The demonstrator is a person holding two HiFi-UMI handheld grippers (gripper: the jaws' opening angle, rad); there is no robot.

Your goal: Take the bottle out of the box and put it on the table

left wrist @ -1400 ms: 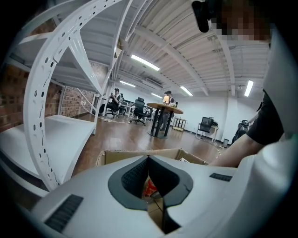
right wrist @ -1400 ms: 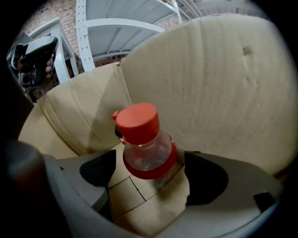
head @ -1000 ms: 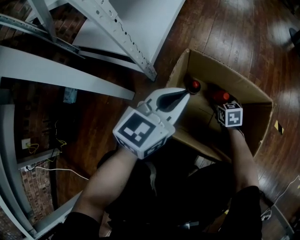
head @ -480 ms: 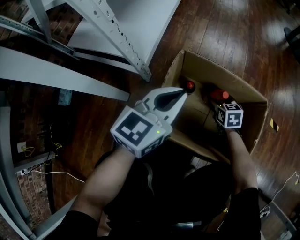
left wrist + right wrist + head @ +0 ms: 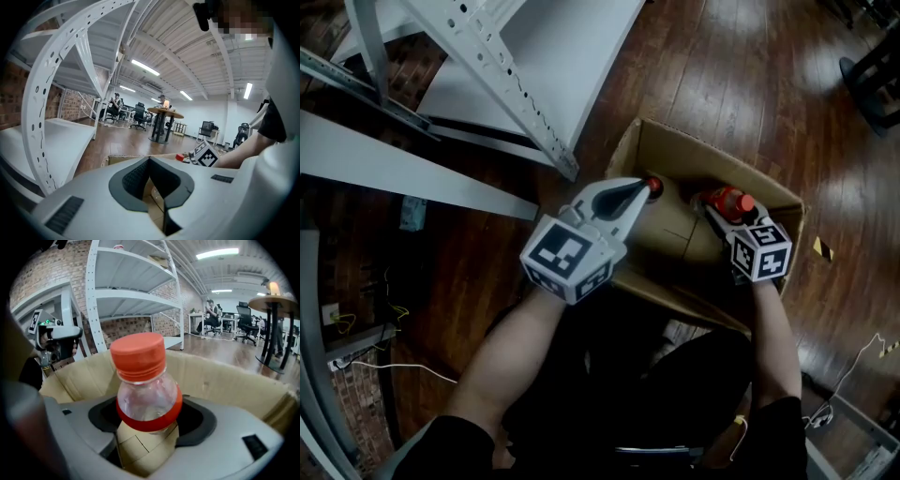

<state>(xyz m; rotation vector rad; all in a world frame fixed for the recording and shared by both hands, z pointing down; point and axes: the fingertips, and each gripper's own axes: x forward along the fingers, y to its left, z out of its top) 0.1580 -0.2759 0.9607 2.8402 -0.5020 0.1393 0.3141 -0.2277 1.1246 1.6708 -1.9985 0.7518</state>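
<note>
Below me runs the dark, glossy plank floor (image 5: 741,84), and the white metal shelving rack (image 5: 534,56) stands on it at my upper left. Just right of the rack sits the open brown cardboard box (image 5: 675,150), flaps up.

My left gripper (image 5: 639,187) hangs over the box's near-left edge and points in across its inside. In the left gripper view its dark ribbed fingers (image 5: 136,180) are clenched tip to tip with nothing between them.

My right gripper (image 5: 719,214) reaches into the box's right half, its marker cube (image 5: 760,251) facing up at me. Its fingers (image 5: 201,423) have just been closing, and in the right gripper view they grasp the clear plastic bottle (image 5: 147,394) just below the red band round its shoulder.

The bottle stands upright in that grip, within the box's outline, towards the far right corner, with cardboard walls behind it on all sides. Its orange-red screw cap (image 5: 138,355) points up past the fingers.

Just beyond the left gripper's tip a small second red cap (image 5: 654,186) shows inside the box, well apart from the held bottle.
</note>
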